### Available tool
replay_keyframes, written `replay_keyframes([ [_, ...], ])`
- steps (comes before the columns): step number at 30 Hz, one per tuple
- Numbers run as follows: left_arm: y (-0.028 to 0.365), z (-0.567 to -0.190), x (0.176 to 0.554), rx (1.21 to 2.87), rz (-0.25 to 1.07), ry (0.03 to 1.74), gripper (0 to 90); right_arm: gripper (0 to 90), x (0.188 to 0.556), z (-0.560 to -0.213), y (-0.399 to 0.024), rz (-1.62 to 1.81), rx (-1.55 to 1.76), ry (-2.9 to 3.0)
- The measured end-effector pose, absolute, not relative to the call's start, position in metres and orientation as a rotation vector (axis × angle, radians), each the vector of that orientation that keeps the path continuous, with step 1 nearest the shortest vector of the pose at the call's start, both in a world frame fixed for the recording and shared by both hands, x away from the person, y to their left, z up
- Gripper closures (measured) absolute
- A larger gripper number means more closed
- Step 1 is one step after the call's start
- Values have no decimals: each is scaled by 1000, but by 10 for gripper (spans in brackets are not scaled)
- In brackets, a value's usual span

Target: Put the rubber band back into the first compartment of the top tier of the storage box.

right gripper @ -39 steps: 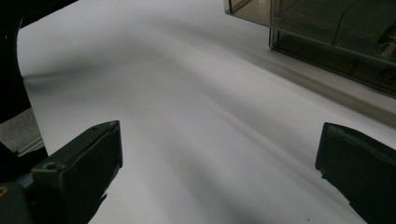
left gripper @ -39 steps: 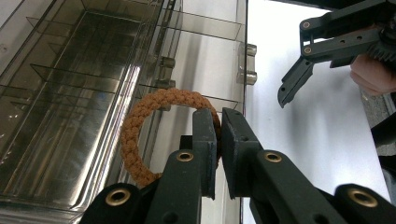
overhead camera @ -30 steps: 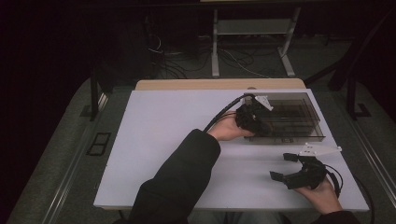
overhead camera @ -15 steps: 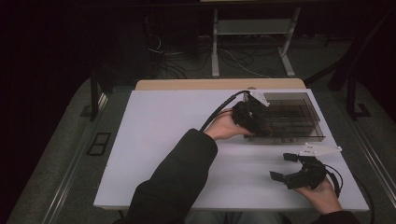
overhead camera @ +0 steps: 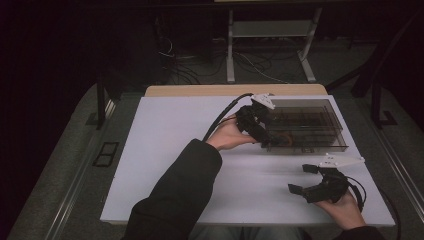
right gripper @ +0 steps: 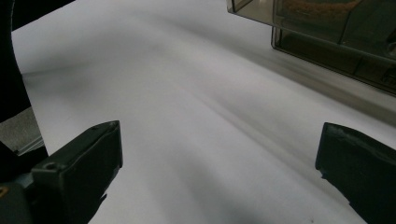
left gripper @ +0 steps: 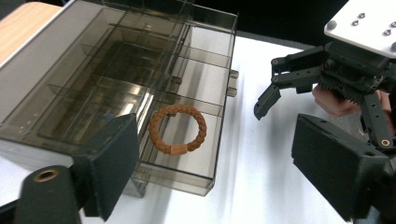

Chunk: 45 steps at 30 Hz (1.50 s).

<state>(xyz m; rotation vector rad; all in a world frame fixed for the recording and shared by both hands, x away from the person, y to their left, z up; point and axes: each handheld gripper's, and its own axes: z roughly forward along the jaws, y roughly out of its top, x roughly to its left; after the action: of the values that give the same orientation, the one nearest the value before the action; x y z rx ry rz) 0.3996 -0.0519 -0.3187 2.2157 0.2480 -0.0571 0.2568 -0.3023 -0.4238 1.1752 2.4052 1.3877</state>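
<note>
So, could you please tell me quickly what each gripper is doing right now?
Left gripper: open, jaws just opened, nothing between them; the brown braided bracelet lies in the smoky clear plastic box.
Right gripper: open, empty, over the white table.

Dim room, cables (overhead camera: pixel 260 67) on grey floor (overhead camera: pixel 65 165)

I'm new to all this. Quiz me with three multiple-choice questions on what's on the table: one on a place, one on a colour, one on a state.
1. Where does the braided bracelet lie?
A in the clear organizer box
B on the white table
C between the left tool's jaws

2. What colour is the bracelet?
A blue
B brown
C green

3. How stand the jaws of the left tool?
A shut on the bracelet
B open, nothing between them
C shut on the box

A: it rests in a compartment.
B: it is brown.
C is wrong; B: jaws wide apart.
</note>
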Motion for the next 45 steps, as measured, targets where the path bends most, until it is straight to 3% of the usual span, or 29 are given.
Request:
replay_keyframes([
  [17, -10, -325, 389, 2183, 4, 343, 0, 4, 256, -424, -303, 1391, 1175, 2400],
  [45, 64, -361, 359, 2110, 89, 506, 0, 4, 256, -423, -303, 1385, 1186, 2405],
])
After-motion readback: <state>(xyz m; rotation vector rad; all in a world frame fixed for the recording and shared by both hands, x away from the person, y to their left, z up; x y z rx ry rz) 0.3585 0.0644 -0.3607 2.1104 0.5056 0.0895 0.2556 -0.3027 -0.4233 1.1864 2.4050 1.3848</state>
